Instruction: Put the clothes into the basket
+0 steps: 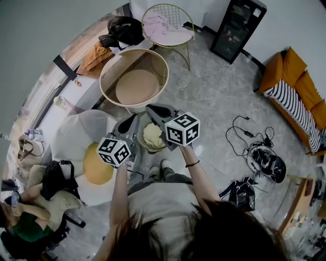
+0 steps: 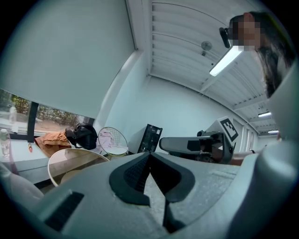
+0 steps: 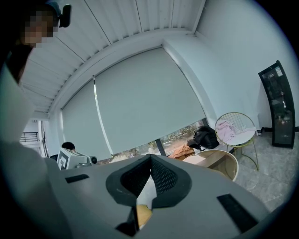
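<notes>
The left gripper (image 1: 131,122) and the right gripper (image 1: 155,109) are held side by side at the centre of the head view, both pointing toward the top of the frame. A bunched pale yellow cloth (image 1: 153,136) sits just below and between them, above the grey floor (image 1: 214,92). In the left gripper view, the left gripper (image 2: 149,155) has its jaw tips pressed together. Only a pale grey mottled surface shows in the gap behind them, and no fabric can be made out there. The right gripper (image 2: 196,144) shows at the right of that view, level with it. In the right gripper view, the right gripper (image 3: 150,158) also has its tips together. A strip of the cloth (image 3: 144,196), white with yellow lower down, sits pinched in the gap. The basket (image 1: 155,63), a large round tan tub, stands just above the grippers in the head view and looks empty. It appears at lower left of the left gripper view (image 2: 70,158) and at lower right of the right gripper view (image 3: 217,161). Beyond it, at the top of the head view, a wire chair (image 1: 175,12) carries pink clothes (image 1: 163,25). To their left lie a black bag (image 1: 126,29) and an orange garment (image 1: 94,57). A black cabinet (image 1: 238,28) stands at upper right.
</notes>
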`<state>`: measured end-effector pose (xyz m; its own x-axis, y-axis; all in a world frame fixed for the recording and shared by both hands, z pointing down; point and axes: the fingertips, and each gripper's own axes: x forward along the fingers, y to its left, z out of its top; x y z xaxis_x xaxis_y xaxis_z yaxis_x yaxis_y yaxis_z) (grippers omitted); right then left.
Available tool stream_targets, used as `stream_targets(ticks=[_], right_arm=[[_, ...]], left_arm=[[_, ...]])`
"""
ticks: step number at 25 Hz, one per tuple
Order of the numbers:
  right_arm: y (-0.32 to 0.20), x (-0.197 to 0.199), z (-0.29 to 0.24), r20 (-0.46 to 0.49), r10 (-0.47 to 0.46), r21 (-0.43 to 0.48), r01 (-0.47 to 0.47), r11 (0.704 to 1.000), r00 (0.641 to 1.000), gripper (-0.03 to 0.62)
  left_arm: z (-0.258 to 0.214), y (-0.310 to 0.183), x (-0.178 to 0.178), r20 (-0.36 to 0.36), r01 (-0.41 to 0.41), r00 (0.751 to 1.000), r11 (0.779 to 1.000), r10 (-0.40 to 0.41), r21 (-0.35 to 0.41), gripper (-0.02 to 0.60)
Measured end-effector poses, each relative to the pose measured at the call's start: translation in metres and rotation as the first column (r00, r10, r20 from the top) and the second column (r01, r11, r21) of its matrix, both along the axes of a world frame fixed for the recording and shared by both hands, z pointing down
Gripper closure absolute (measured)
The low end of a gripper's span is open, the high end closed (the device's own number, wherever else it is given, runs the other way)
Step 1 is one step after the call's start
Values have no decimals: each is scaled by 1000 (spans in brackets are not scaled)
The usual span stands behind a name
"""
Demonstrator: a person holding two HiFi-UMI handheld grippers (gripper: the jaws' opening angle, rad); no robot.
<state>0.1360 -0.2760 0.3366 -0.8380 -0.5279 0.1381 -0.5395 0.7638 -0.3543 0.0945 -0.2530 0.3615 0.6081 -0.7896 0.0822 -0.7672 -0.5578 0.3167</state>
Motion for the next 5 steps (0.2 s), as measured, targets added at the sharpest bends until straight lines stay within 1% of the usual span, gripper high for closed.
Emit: stream_targets(ticks=[5], right_arm=[[-1,4,-5,8,2,12,-2,1000,1000,586]], left_arm=[[-4,-2,3,2,-2,1000,1000,2,10,571]])
